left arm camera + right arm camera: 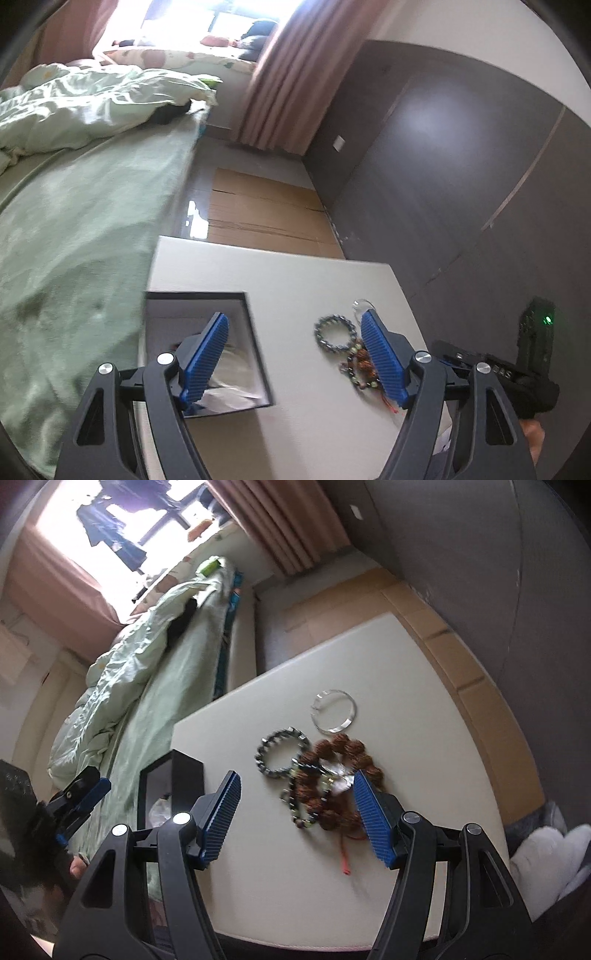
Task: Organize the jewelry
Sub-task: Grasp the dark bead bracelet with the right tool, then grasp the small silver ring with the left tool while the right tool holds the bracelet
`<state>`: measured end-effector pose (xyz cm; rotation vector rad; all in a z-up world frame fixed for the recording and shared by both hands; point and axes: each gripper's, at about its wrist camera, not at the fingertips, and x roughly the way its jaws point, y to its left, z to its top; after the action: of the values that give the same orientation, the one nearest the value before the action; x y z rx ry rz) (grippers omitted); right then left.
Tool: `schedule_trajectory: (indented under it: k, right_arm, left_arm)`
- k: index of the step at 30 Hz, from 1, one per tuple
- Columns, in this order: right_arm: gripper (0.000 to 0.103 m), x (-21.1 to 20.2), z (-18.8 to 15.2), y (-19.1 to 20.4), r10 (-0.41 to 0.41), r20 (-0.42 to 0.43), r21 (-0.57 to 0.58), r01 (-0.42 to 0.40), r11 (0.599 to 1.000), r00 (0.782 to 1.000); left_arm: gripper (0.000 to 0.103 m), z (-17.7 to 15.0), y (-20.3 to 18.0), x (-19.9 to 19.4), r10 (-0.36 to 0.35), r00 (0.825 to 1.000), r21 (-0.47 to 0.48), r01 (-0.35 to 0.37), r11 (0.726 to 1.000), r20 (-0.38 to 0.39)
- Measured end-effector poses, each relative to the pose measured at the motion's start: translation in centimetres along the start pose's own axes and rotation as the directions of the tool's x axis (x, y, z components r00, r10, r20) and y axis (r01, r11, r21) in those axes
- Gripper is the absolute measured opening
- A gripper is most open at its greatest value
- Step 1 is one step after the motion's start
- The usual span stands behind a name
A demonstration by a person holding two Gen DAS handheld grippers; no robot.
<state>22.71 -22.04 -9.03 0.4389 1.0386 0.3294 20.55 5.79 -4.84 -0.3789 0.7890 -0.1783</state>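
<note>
Both hand-held grippers [293, 354] [295, 816] tilt down over table [424, 686], jaws apart.

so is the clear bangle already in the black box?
No, the clear bangle lies on the white table, apart from the black box.

- We've got the table [424, 686] standing beside the bed [85, 206], with cardboard sheets [266, 214] on the floor beyond it.
- On the table's left part sits the open box [255, 332], near the bed-side edge.
- To the box's right lies the metal-bead bracelet [282, 753].
- Just right of that, the seed-bead bracelet [347, 749] touches it, with a smaller beaded bracelet [295, 805] overlapping its left side.
- Behind that cluster, further from us, the clear bangle [334, 710] lies just beyond the seed beads.
- The wardrobe [461, 177] stands along the far right.
</note>
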Motion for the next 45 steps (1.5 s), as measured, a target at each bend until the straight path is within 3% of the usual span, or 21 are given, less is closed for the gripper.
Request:
schedule_trajectory:
  k: [4,8,15,17,20,21,23,27,38,45]
  right_arm:
    - [0.050,1.3,-0.1,-1.3,0.020,-0.058,0.029,-0.019,0.999,0.998]
    - [0.043,3.0,-0.1,-1.8,0.025,-0.107,0.037,-0.022,0.999,0.994]
    - [0.035,5.6,-0.5,-1.9,0.032,-0.183,0.053,-0.023,0.998,0.983]
    - [0.034,6.2,-0.6,-1.8,0.027,-0.202,0.051,-0.017,0.999,0.979]
    - [0.012,6.8,-0.7,-1.7,0.010,-0.220,0.047,0.000,0.999,0.975]
    - [0.009,6.9,-0.7,-1.8,0.011,-0.223,0.050,0.000,0.999,0.975]
    - [0.009,6.6,-0.6,-1.8,0.010,-0.205,0.043,-0.001,0.999,0.979]
    - [0.009,4.7,-0.2,-1.8,0.052,-0.138,0.046,-0.047,0.998,0.989]
    - [0.009,0.6,1.4,-2.2,0.160,0.021,0.061,-0.161,0.985,0.987]
    - [0.009,0.3,1.8,-2.6,0.171,0.040,0.069,-0.173,0.983,0.985]
  left_arm:
    - [0.066,-0.6,-1.9,1.5,-0.014,0.999,0.034,0.015,0.999,-0.032]
    - [0.058,-1.1,-2.9,3.0,-0.021,0.998,0.046,0.024,0.999,-0.060]
    - [0.042,-2.2,-4.0,5.9,-0.020,0.993,0.076,0.029,0.997,-0.115]
    - [0.042,-2.5,-4.3,6.6,-0.024,0.991,0.089,0.035,0.995,-0.129]
    - [0.042,-2.8,-4.9,7.4,-0.026,0.989,0.110,0.042,0.993,-0.146]
    - [0.042,-2.9,-5.0,7.7,-0.028,0.988,0.111,0.046,0.993,-0.151]
    - [0.041,-3.3,-5.1,8.3,-0.031,0.985,0.112,0.050,0.992,-0.168]
    - [0.028,-4.0,-5.4,9.9,-0.041,0.977,0.102,0.064,0.993,-0.211]
    - [0.028,-6.6,-7.3,13.7,0.058,0.964,0.221,0.001,0.975,-0.260]
    - [0.028,-7.7,-7.8,15.7,0.100,0.961,0.277,-0.025,0.961,-0.259]
